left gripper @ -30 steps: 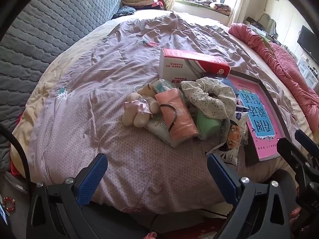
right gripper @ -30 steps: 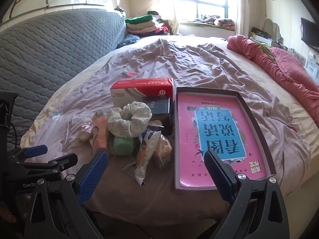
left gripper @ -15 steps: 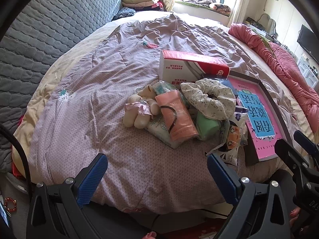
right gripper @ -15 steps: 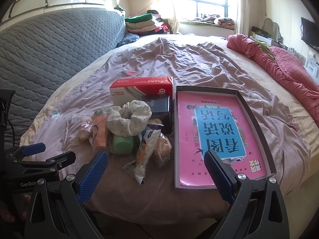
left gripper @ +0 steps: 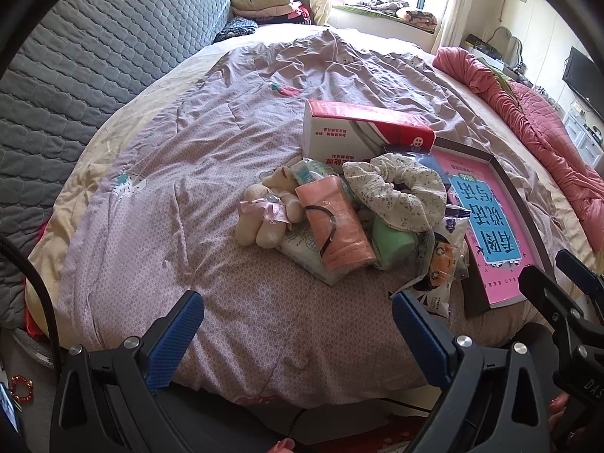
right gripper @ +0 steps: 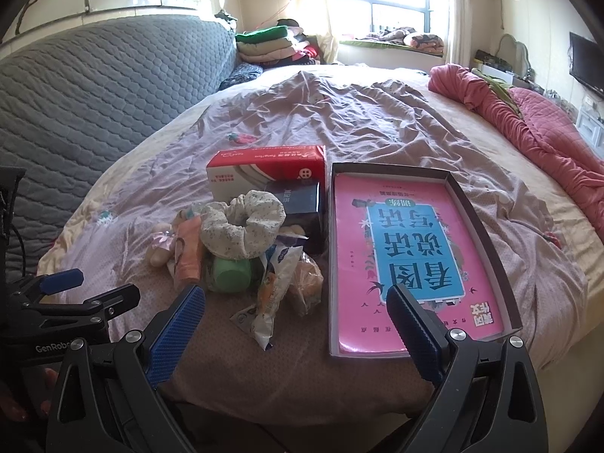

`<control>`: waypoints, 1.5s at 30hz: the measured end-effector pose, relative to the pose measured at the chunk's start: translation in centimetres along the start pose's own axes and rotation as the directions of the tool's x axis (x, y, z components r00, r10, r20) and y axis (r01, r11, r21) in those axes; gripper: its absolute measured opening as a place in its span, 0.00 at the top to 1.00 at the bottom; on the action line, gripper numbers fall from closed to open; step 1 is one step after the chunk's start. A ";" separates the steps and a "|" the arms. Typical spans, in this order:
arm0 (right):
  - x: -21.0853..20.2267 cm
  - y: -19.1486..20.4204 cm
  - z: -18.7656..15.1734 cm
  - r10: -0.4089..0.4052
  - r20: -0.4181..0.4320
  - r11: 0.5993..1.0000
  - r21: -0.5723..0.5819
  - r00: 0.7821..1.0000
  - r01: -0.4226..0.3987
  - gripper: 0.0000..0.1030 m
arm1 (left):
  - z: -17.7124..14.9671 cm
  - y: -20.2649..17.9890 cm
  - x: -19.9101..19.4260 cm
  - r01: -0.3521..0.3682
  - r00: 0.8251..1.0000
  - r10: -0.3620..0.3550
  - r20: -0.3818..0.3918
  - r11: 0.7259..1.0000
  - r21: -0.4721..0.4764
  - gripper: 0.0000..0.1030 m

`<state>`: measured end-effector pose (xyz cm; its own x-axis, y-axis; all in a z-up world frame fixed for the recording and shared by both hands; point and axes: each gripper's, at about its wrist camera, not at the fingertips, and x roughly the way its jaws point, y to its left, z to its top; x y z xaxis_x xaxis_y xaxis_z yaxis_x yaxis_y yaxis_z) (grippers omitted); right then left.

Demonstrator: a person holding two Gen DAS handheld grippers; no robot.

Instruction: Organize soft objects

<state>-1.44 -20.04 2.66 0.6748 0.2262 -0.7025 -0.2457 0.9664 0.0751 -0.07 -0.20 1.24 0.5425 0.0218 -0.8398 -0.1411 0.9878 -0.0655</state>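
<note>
Blue ribbed pads are seen on the fingers of both grippers, and both pairs are spread wide apart with nothing held between them and nothing touched. The left gripper (left gripper: 296,330) is held above the near edge of the bed (left gripper: 158,173), short of the heap of soft objects; the right gripper (right gripper: 296,326) is held near the foot of the open box (right gripper: 485,241), in which a pink book (right gripper: 400,264) is laid. In the heap, a floral scrunchie (left gripper: 396,196) is piled on a green soft item (left gripper: 392,243), with a peach cloth packet (left gripper: 334,224) and a small plush toy (left gripper: 266,213) just beside it on the left. A snack bag (right gripper: 273,294) is lying at the front of the heap, and a red and white carton (left gripper: 362,134) is set behind it.
</note>
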 end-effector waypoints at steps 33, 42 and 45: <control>0.6 0.4 0.0 0.015 -0.013 1.000 -0.013 1.000 -0.015 0.06 | -0.3 0.9 1.0 0.015 1.000 -0.015 -0.009 0.999 -0.032 0.02; 2.4 1.0 0.5 0.018 -0.026 0.999 -0.045 0.999 -0.019 0.06 | -0.2 3.8 2.7 0.023 0.999 -0.026 -0.020 0.994 -0.105 0.02; 3.3 1.3 0.8 0.019 -0.024 0.998 -0.065 1.000 -0.020 0.06 | 0.0 5.2 3.5 0.024 0.999 -0.029 -0.030 0.989 -0.148 0.02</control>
<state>0.99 -17.91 1.00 0.6534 0.2411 -0.7176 -0.3040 0.9517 0.0429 1.11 5.00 -2.06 0.5209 -0.0114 -0.8536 -0.2487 0.9545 -0.1646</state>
